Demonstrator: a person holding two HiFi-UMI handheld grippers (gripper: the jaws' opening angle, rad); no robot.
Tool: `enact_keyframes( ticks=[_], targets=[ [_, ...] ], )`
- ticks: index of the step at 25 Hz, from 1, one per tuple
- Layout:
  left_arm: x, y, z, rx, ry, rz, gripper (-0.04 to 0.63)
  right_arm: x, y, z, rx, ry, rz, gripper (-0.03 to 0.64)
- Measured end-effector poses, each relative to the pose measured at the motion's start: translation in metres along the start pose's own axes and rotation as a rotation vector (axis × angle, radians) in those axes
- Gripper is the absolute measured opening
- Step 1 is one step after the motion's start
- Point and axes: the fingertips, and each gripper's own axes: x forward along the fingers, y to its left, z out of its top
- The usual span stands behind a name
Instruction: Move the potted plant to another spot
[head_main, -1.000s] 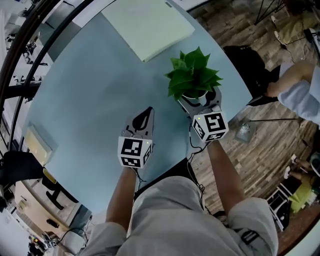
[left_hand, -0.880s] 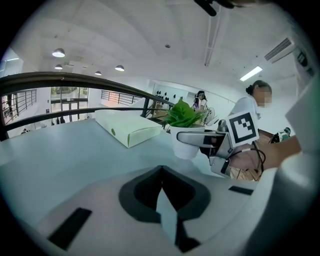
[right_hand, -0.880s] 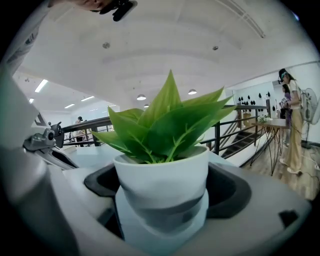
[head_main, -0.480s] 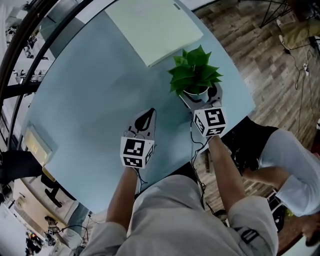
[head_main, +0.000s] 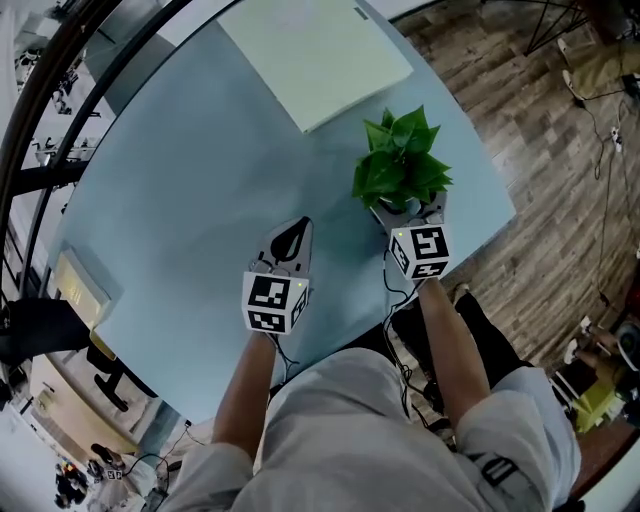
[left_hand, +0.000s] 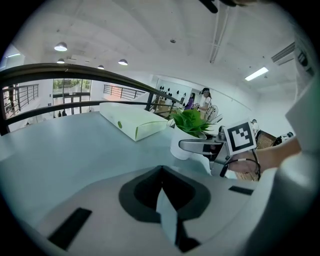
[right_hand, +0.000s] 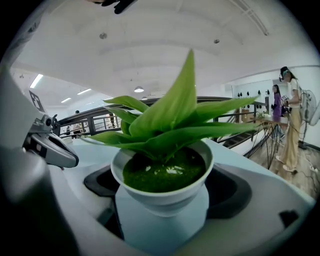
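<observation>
The potted plant (head_main: 400, 165), green leaves in a white pot (head_main: 398, 207), stands on the pale blue round table (head_main: 180, 200) near its right edge. My right gripper (head_main: 405, 212) reaches in from the near side with a jaw on each side of the pot, shut on it. In the right gripper view the pot (right_hand: 162, 192) fills the gap between the jaws. My left gripper (head_main: 296, 225) rests to the left of the plant, shut and holding nothing, its jaws meeting at the tip (left_hand: 161, 172). The left gripper view shows the plant (left_hand: 190, 121) and the right gripper (left_hand: 200, 146) beside it.
A flat pale green box (head_main: 315, 55) lies on the far side of the table, behind the plant. The table's edge runs just right of the pot, with wooden floor (head_main: 560, 200) below. A railing (left_hand: 75, 75) rings the far side. People stand far off (right_hand: 289, 125).
My right gripper has slid forward around the pot and its jaws have narrowed onto it. A person crossing the floor at the right has left view. The left gripper has stayed put.
</observation>
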Motion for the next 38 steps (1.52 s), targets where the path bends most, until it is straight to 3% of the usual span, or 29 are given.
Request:
enact_keyframes(
  ticks=[7,12,19,21,22,24,26,38],
  targets=[
    [-0.002,-0.007,-0.003,-0.023,0.020,-0.012,0.011,-0.003,0.008,-0.026,0.019,0.077,0.003,0.520],
    [-0.005,-0.010,-0.008,-0.067,0.024,-0.018,0.011,-0.023,0.015,-0.049,0.105,0.123,0.013,0.520],
    [-0.033,-0.021,-0.014,-0.107,0.023,-0.008,0.011,-0.066,0.034,-0.072,0.117,0.200,0.033,0.502],
    [-0.040,-0.024,-0.017,-0.115,0.020,-0.006,0.011,-0.075,0.041,-0.073,0.112,0.208,0.025,0.430],
    [-0.044,-0.025,-0.019,-0.113,0.020,-0.004,0.011,-0.080,0.044,-0.072,0.101,0.204,0.011,0.362],
    [-0.051,-0.028,-0.024,-0.105,0.024,-0.002,0.011,-0.090,0.050,-0.070,0.079,0.187,-0.027,0.146],
    [-0.055,-0.029,-0.028,-0.105,0.025,-0.002,0.011,-0.093,0.059,-0.067,0.058,0.178,-0.041,0.005],
    [-0.106,-0.010,-0.050,-0.159,-0.028,0.065,0.011,-0.111,0.146,-0.049,-0.075,0.181,0.105,0.003]
  ],
)
